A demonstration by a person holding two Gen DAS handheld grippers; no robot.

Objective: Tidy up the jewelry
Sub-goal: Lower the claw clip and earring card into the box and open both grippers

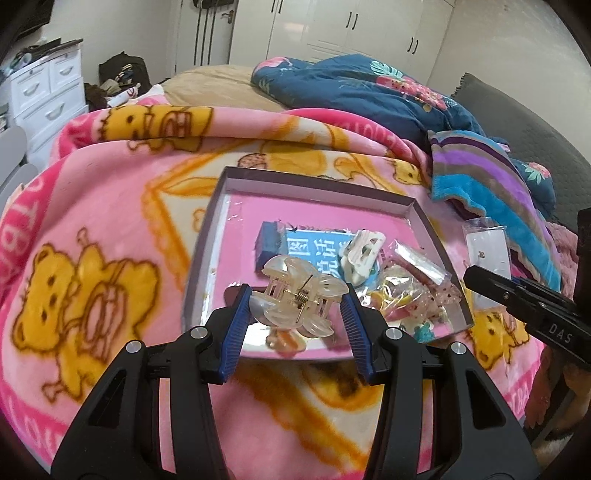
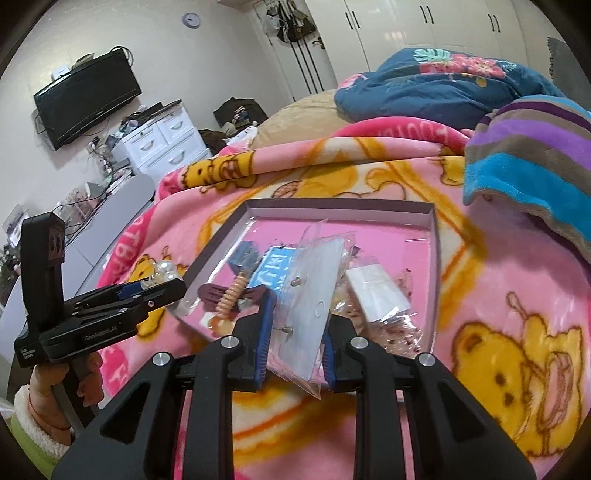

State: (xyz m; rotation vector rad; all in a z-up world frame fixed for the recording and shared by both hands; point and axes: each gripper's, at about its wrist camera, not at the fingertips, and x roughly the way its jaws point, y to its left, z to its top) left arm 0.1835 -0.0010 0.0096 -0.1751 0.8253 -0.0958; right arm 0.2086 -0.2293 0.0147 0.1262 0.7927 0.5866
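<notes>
In the left wrist view, the left gripper (image 1: pixel 297 295) was clamped on a pearly cream claw hair clip (image 1: pixel 295 295), its blue-padded fingers (image 1: pixel 236 317) pressing the clip from both sides above the near edge of the shallow box lid tray (image 1: pixel 207 236). The same gripper showed at the left edge of the right wrist view (image 2: pixel 162 286), pearly lobes of the clip poking out past its tips.

In the right wrist view, the right gripper (image 2: pixel 295 332) was closed on a clear plastic bag holding a white earring card (image 2: pixel 306 295), with two small studs visible on the card. The bag stood tilted between the fingers (image 2: pixel 266 332), its upper end reaching over the tray (image 2: pixel 434 258). In the left view this gripper appeared only as a black body at the right edge (image 1: pixel 480 278), beside the tray's right wall.

Just beyond the grippers, inside the tray on its pink floor, lay a maroon hair clip (image 2: pixel 210 293) with a peach spiral hair tie (image 2: pixel 231 301) across it, a blue booklet with white characters (image 1: pixel 314 245), a white hair clip (image 1: pixel 360 258) and a heap of small plastic packets of colourful trinkets (image 1: pixel 410 288).

The tray sat on a pink fleece blanket printed with yellow bears (image 1: pixel 92 295). Farther off lay a striped purple and blue towel (image 1: pixel 491 177) and a dark blue floral quilt (image 1: pixel 351 88). At the back stood a white chest of drawers (image 2: pixel 162 144), a wall-mounted television (image 2: pixel 86 98) and white wardrobe doors (image 1: pixel 369 26).
</notes>
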